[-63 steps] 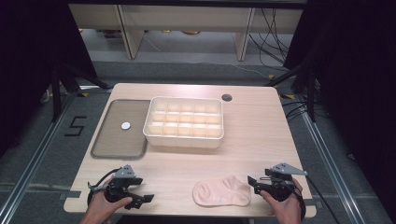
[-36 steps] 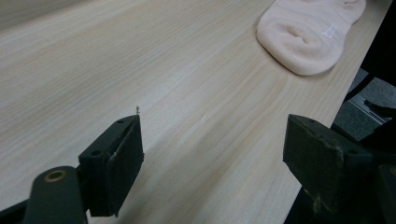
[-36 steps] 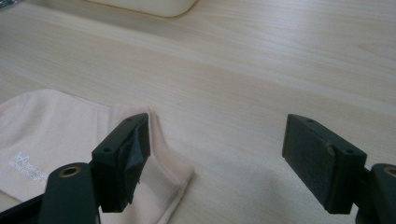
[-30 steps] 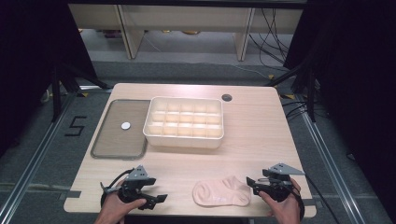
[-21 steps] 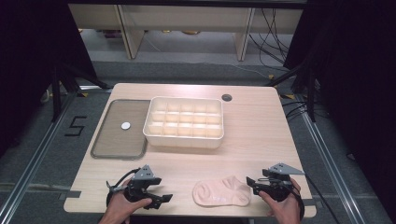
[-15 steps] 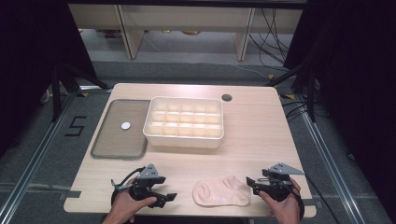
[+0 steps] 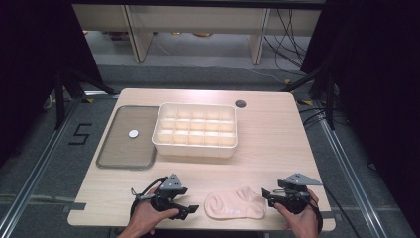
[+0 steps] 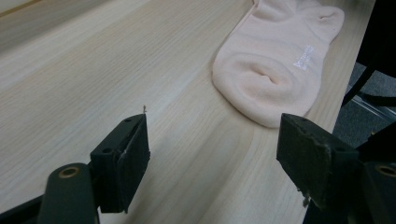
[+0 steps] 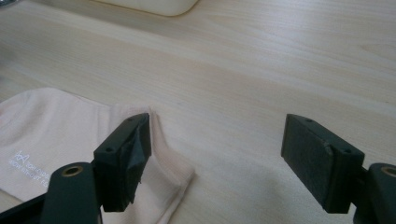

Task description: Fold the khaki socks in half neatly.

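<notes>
Since the earlier pictures the left tool point(image 7: 190, 210) has slid along the near edge of the bench point(image 7: 277, 148) toward the sock point(image 7: 236, 203), from out by the left corner to just beside the sock's rounded toe end, while the right tool point(image 7: 266, 194) has kept its place at the other end. The sock lies flat and slightly rumpled near the front edge, between the two tools, well apart from the white divided box point(image 7: 195, 130) and the dark tray point(image 7: 128, 137) with a small white disc point(image 7: 133, 133) farther back. Both tools are spread wide with nothing between their jaws. In the left gripper view the toe of the sock point(image 8: 275, 60) sits ahead of the gap and toward the right jaw, not yet inside it, so the tool looks lined up to close on that end with one more short push. In the right gripper view the cuff corner of the sock point(image 9: 70, 140) lies under and beside the left jaw, with bare wood under the rest of the gap; that tool probably waits low and open so it can pinch the cuff edge. Having one tool at each end suggests the sock is to be lifted or folded by both ends together, which would keep the limp cloth from bunching.
</notes>
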The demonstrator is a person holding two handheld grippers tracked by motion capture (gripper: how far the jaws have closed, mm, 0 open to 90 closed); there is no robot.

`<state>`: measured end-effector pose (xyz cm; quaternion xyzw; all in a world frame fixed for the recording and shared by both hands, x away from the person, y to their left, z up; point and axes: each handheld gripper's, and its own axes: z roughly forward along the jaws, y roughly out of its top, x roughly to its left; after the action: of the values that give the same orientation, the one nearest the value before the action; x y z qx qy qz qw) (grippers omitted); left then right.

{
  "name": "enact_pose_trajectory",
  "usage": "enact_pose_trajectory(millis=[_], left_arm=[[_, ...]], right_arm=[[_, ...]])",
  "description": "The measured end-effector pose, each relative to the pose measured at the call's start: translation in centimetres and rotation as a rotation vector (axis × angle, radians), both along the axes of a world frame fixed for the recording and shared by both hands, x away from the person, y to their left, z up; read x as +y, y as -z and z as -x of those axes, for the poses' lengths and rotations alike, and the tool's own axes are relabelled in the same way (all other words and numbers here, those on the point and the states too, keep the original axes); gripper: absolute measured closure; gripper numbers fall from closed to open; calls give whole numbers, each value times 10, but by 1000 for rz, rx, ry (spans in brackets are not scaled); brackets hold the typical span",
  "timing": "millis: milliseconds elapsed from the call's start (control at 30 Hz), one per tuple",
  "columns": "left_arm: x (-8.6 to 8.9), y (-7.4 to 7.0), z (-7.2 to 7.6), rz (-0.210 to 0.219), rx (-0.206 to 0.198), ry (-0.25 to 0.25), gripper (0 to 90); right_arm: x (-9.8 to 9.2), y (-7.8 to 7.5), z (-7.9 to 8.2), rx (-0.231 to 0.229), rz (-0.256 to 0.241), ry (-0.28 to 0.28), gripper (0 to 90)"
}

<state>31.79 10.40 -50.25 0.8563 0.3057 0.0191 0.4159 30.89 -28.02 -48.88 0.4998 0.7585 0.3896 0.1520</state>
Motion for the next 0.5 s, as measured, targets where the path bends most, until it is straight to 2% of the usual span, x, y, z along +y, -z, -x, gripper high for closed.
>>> enact_pose_trajectory(millis=[67, 233, 333, 367, 433, 467, 500], left_arm=[[-4, 0, -1, -3, -10, 18, 257], [-16, 2, -2, 3, -3, 18, 291], [-19, 3, -3, -2, -9, 23, 315], [-22, 3, -4, -9, -15, 35, 324], [-29, 4, -5, -14, -24, 45, 348], [-32, 5, -5, -11, -15, 40, 351], [-34, 5, -6, -23, -26, 53, 360]], right_arm=[[0, 0, 0, -3, -4, -2, 254], [1, 1, -1, 1, 15, 9, 254], [0, 0, 0, -1, 18, -6, 255], [2, -1, 2, 20, 11, 11, 256], [3, -1, 2, 29, -2, 9, 256], [3, -1, 2, 25, -7, 3, 256], [3, -1, 2, 19, -2, 4, 256]])
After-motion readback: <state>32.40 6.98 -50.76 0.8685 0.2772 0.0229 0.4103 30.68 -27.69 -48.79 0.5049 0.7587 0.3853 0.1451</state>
